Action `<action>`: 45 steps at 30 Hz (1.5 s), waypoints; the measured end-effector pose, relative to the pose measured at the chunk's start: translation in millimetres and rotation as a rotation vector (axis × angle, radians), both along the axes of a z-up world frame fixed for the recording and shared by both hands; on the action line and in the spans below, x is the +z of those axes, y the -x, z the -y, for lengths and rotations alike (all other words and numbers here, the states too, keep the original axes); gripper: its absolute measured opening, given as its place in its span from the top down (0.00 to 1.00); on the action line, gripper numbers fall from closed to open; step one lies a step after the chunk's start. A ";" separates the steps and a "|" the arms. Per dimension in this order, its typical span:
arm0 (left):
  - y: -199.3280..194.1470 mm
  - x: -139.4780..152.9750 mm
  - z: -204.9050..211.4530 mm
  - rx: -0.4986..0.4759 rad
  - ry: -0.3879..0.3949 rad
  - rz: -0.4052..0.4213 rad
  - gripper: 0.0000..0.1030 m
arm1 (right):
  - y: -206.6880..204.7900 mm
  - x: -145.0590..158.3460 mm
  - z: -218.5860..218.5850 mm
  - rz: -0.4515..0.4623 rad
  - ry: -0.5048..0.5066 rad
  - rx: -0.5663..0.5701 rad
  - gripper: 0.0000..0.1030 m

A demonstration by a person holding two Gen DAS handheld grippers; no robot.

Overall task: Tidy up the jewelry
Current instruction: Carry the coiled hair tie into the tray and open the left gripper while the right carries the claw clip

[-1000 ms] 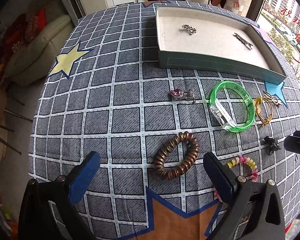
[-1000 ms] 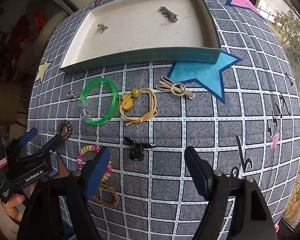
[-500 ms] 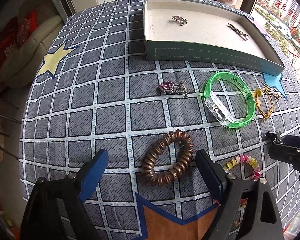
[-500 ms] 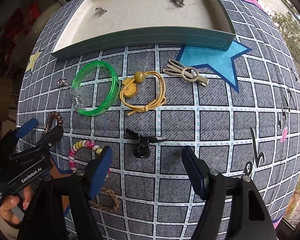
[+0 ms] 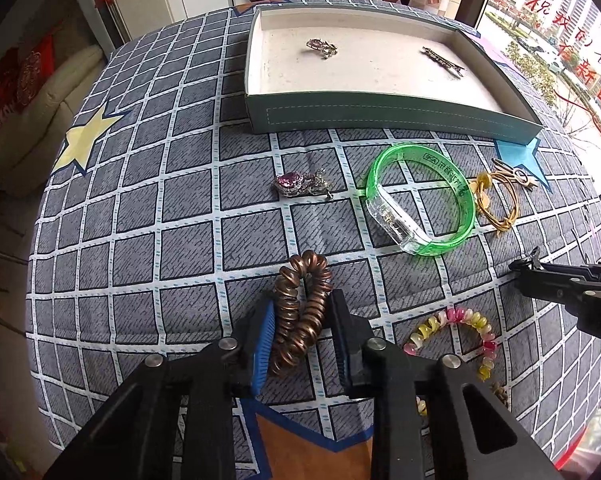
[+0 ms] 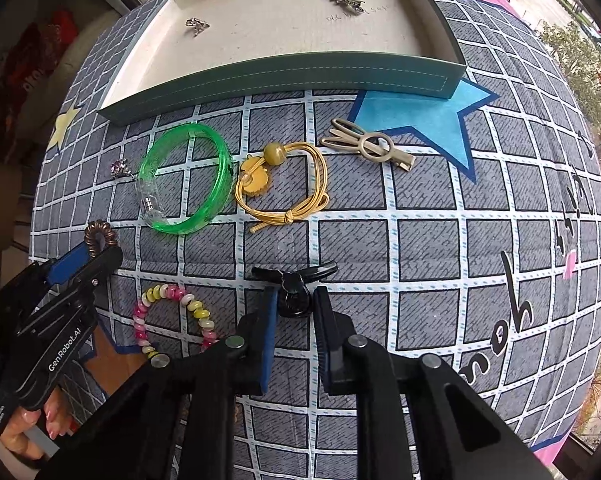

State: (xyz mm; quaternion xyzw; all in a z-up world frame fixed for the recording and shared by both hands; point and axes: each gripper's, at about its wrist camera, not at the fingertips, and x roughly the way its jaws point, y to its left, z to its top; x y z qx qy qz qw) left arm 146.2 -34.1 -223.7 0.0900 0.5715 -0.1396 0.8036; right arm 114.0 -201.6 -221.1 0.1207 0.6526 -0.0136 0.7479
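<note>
Checked grey cloth (image 5: 188, 216) covers the table. At its near edge the left gripper (image 5: 300, 332) is closing, pads squeezing the copper spiral hair tie (image 5: 302, 304) flat. Beside it the right gripper (image 6: 294, 312) is closing round the black hair clip (image 6: 294, 280), seemingly pinched, though shadow blurs contact. Farther off lie the green bangle (image 5: 420, 204) and, toward the far edge, the tray (image 5: 380, 116).

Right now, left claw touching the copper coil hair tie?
Touching. Left wrist view: the closing left claw has the copper coil hair tie squashed between both pads.
</note>
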 end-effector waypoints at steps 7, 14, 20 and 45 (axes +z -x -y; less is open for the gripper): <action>0.6 12.7 -10.0 0.001 0.043 -0.014 0.65 | 13.7 15.3 24.4 0.034 -0.052 0.000 0.81; -5.0 41.4 -13.2 0.029 0.088 0.019 0.65 | 14.7 34.2 45.8 0.052 -0.108 -0.005 0.81; -22.4 69.1 -1.1 0.025 0.116 0.073 0.65 | 2.4 54.9 59.4 0.085 -0.115 -0.001 0.81; -134.6 68.4 55.5 0.092 0.131 0.120 0.65 | -134.0 70.4 93.7 0.165 -0.117 0.046 0.81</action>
